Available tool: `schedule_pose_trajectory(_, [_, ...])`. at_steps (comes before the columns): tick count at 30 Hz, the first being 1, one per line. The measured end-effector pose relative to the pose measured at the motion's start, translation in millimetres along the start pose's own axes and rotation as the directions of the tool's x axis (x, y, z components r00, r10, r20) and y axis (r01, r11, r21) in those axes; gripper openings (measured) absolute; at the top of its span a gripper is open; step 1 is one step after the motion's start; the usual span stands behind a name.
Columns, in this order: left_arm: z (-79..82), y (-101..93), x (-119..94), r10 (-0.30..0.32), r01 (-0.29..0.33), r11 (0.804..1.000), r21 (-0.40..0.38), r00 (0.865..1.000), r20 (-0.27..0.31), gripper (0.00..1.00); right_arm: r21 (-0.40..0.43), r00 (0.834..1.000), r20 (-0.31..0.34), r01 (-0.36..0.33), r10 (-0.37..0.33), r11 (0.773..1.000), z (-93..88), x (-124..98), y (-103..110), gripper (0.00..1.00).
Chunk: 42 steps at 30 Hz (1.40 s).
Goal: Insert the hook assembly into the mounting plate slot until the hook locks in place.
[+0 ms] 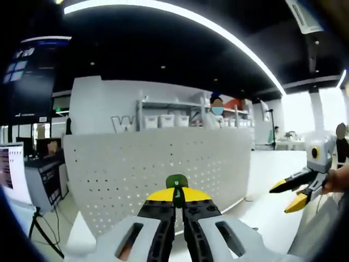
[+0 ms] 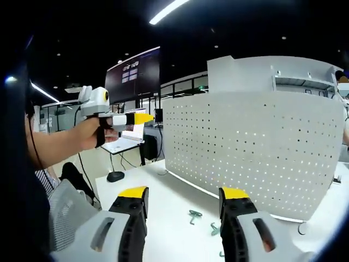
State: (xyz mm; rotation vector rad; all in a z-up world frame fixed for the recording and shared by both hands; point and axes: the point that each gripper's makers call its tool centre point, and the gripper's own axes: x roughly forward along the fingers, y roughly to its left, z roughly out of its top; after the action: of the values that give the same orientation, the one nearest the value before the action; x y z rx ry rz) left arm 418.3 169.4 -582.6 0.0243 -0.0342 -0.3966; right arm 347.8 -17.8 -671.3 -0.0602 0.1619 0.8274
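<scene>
I am holding the left tongs (image 1: 175, 203) closed on a small green hook (image 1: 176, 183) at bottom centre of the left gripper view, facing the perforated mounting plate (image 1: 158, 174). The right tongs (image 2: 182, 197) are hanging open above the worktop (image 2: 163, 218), where what look like spare hooks (image 2: 194, 216) are lying. Since the tongs are covering most of the hook, I am risking a misaligned insertion that jams.

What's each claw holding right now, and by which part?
The left claw is shut on a green hook, pinched at its lower end; the rounded top sticks out above the yellow tips. The right claw is open and holds nothing.
</scene>
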Motion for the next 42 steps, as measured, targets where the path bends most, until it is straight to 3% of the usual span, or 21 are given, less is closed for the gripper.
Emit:
schedule_pose_trajectory(6, [14.7, 15.5, 20.0, 0.037, -0.037, 0.999, -0.001, 0.999, 0.030, 0.03, 0.006, 1.000, -0.001, 0.005, -0.005, 1.000, -0.9, -0.9, -2.3, 0.51])
schedule_pose_trajectory(19, [24.7, 41.4, 71.2, 0.097, -0.096, 0.995, -0.017, 0.994, 0.057, 0.03, 0.024, 1.000, -0.010, 0.024, -0.024, 0.999, -6.1, -3.2, -10.9, 0.50])
schedule_pose_trajectory(31, [22.8, 56.7, 108.2, 0.137, -0.138, 0.990, 0.026, 0.989, 0.049, 0.03, 0.031, 0.999, -0.025, 0.048, -0.048, 0.998, -8.8, -3.4, -21.6, 0.50])
schedule_pose_trajectory(42, [17.6, 82.1, 121.9, 0.198, -0.200, 0.979, 0.037, 0.979, 0.048, 0.03, 0.041, 0.997, -0.049, 0.064, -0.062, 0.997, -13.8, -1.1, -29.4, 0.50])
